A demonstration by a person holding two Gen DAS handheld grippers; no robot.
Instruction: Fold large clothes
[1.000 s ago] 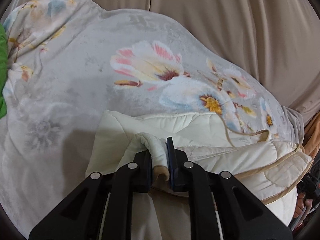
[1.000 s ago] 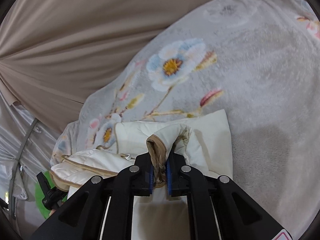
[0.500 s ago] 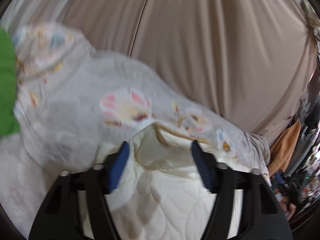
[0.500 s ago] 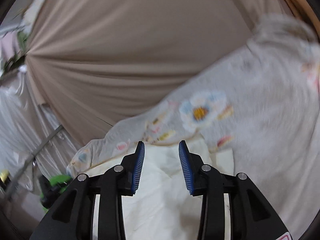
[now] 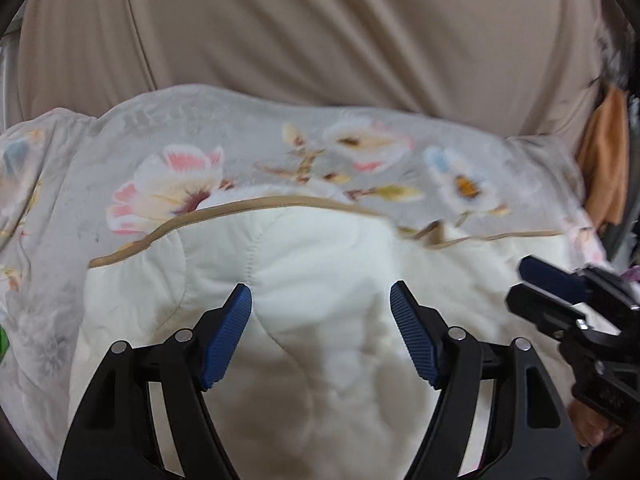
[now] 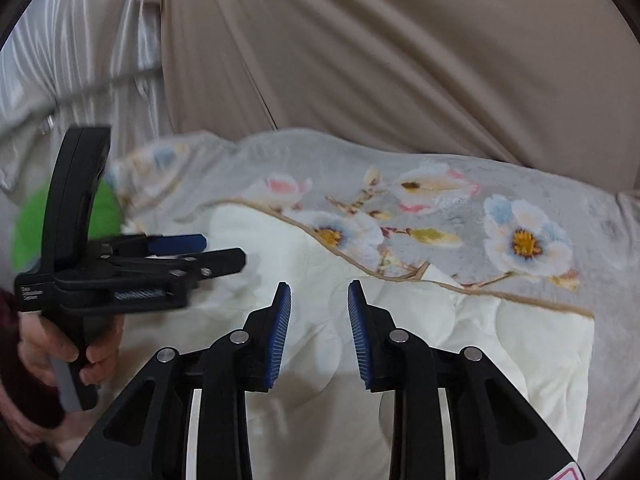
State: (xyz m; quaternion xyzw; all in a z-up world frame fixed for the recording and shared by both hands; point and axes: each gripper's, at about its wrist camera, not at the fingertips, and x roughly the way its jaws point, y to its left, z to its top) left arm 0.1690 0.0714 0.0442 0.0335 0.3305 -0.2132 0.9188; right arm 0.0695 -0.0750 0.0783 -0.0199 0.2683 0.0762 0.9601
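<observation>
A cream quilted garment [image 5: 320,264] with tan piping lies spread on a grey floral blanket [image 5: 248,132]; it also shows in the right wrist view [image 6: 500,344]. My left gripper [image 5: 320,300] is open wide and empty, just above the garment. My right gripper [image 6: 318,300] is open and empty above the same cloth. The right gripper shows at the right edge of the left wrist view [image 5: 560,300]. The left gripper shows at the left of the right wrist view [image 6: 192,252], held in a hand.
The floral blanket [image 6: 440,168] covers the surface under the garment. A beige curtain [image 5: 320,24] hangs behind it. A green object [image 6: 104,212] sits at the blanket's left end, an orange cloth [image 5: 604,160] hangs at the right.
Both grippers let go of the garment's bunched edges, opened, and drew back and up. The garment now lies flatter on the blanket.
</observation>
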